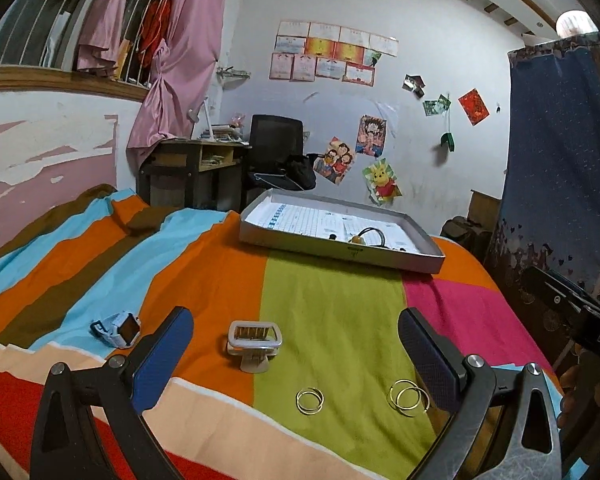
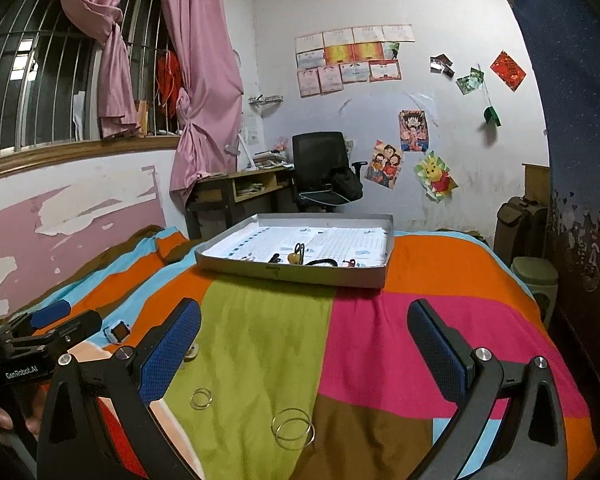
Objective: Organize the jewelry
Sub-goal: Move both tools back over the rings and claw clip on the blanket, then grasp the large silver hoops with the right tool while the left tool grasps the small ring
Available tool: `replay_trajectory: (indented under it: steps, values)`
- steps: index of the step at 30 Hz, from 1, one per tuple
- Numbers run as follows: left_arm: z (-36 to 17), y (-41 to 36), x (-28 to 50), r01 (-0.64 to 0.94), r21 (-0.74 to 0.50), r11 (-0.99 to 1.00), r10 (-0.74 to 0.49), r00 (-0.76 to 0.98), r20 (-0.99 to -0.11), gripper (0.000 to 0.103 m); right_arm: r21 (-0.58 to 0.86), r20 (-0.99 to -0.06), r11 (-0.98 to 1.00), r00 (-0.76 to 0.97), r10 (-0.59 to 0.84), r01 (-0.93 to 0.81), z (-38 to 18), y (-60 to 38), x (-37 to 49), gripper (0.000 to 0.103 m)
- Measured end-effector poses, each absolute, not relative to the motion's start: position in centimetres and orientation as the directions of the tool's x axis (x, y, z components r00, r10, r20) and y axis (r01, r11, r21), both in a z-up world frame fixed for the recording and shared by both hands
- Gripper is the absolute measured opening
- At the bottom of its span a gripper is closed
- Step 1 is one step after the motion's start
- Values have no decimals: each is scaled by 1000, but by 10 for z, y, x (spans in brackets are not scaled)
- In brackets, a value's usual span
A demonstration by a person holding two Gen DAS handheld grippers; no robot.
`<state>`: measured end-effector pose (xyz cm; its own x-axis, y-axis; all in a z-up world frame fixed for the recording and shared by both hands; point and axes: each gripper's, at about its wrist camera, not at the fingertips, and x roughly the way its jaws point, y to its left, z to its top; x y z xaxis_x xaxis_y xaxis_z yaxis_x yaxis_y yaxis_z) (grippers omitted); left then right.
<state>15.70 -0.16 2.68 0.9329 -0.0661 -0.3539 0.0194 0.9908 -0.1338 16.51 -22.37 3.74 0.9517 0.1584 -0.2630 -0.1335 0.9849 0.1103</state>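
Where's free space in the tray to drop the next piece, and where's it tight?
In the tray, the far half and the right corner by the wall are bare paper. The near edge is crowded: hair ties and small pieces cluster there. On the bed, the pink patch between tray and right gripper is clear; rings and hair clip crowd the green strip.

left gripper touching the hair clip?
Apart. The left wrist view shows the hair clip lying on the bedspread between the open left gripper fingers, with bare fabric on both sides.
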Motion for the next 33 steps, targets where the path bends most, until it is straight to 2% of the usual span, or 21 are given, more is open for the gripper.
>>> replay_trajectory:
  steps: [7,14,21,23,24,25,27,29,33]
  values:
    - [1,0,187,15,-130,991,-69,903,-425,103,91,-328,987,931,159,-136,13,-218,199,102]
    - [-41,11,229,64,-218,974,-188,762,-619,103,34,-472,975,856,210,-221,-30,-211,231,102]
    - [-73,10,245,132,-229,964,-257,670,-696,102,-3,-625,944,738,255,-329,-73,-201,246,101]
    - [-77,8,245,158,-228,961,-274,658,-701,95,-2,-650,935,711,267,-353,-83,-198,246,97]
    - [-80,6,245,174,-228,958,-286,651,-704,92,-6,-665,932,698,268,-364,-88,-197,247,91]
    - [-83,2,245,197,-226,954,-300,640,-708,86,-10,-673,929,689,267,-370,-90,-195,247,83]
    - [-87,-3,246,235,-217,947,-318,621,-717,76,-7,-693,923,667,274,-385,-98,-191,250,75]
    - [-90,-11,247,273,-208,939,-336,603,-724,66,-2,-701,915,653,286,-403,-101,-188,252,71]
    - [-95,-22,251,336,-208,919,-372,564,-737,58,-22,-715,894,632,298,-447,-107,-177,255,60]
